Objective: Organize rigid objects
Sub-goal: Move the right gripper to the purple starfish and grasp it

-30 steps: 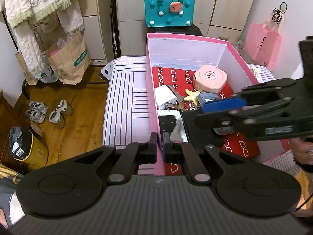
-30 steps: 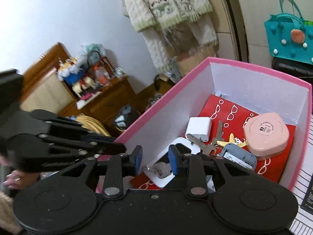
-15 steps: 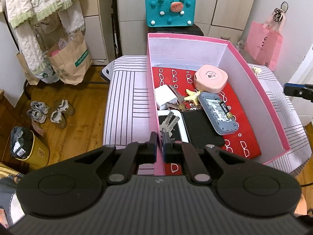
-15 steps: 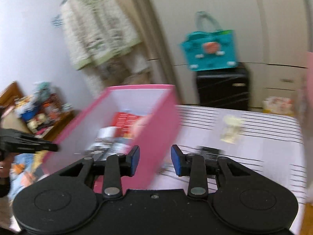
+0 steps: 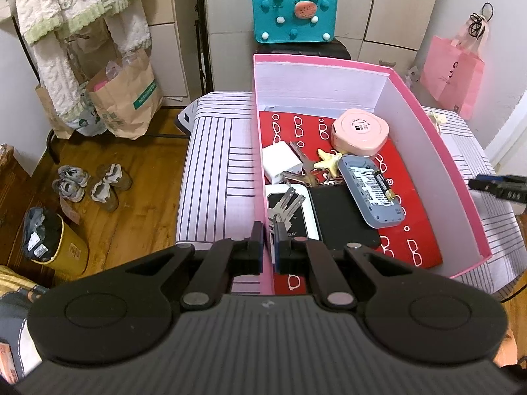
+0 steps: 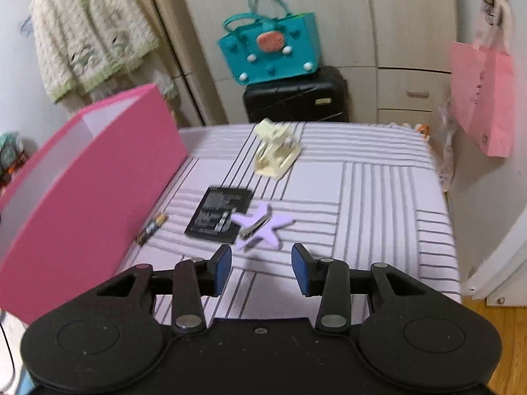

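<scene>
Pink box (image 5: 438, 151) sits on the striped table (image 5: 214, 164), and my left gripper (image 5: 268, 245) pinches its near wall, keys (image 5: 285, 202) and a battery (image 5: 383, 186) inside. From my right gripper (image 6: 262, 263), fingers spread wide and holding nothing, I see a purple star (image 6: 263, 227), a black battery pack (image 6: 219, 214) and a loose battery (image 6: 152, 228) beside the box (image 6: 92, 191).

My right claw (image 6: 261, 269) has swung out of the pink box (image 6: 98, 177), jaws spread wider, with a purple star (image 6: 263, 227) just ahead.
</scene>
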A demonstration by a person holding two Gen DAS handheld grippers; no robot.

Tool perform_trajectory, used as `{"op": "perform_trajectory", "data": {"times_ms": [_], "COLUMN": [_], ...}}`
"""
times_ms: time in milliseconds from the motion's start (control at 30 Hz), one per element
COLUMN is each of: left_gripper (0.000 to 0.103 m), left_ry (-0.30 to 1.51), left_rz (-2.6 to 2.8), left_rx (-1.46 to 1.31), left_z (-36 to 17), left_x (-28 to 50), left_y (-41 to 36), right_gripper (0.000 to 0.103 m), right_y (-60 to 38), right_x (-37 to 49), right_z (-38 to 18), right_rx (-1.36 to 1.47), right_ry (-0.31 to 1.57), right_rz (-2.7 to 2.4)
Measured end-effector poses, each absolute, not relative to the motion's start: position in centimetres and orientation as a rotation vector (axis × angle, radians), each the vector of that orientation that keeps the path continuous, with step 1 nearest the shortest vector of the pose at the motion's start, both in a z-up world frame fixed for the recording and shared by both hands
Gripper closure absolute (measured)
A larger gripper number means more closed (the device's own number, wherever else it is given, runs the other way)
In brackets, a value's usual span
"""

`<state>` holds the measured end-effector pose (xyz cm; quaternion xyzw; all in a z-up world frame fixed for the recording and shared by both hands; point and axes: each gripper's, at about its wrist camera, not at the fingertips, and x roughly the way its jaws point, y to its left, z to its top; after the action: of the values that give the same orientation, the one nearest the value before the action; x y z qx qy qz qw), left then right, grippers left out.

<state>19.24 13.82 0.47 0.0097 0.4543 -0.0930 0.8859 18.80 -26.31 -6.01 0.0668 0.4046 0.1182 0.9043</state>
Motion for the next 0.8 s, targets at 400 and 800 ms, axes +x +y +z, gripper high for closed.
{"op": "perform_trajectory", "data": {"times_ms": [400,800], "left_gripper": [0.097,0.097], "left_ry": [0.961,0.961], "left_rz": [-0.196,-0.198], "left_rx": [0.045,0.034], "left_z": [0.5,0.4], "left_x": [19.4,19.4], "left_y": [13.3,13.5], "right_gripper": [0.049,0.042], "right_y": [-24.1,-23.8], "right_x": [19.7,20.0], "right_z": [-7.4,-8.0], "right_rx": [-0.008,-0.014], "right_ry": [0.798,0.734], "right_rz": [0.245,0.22]}}
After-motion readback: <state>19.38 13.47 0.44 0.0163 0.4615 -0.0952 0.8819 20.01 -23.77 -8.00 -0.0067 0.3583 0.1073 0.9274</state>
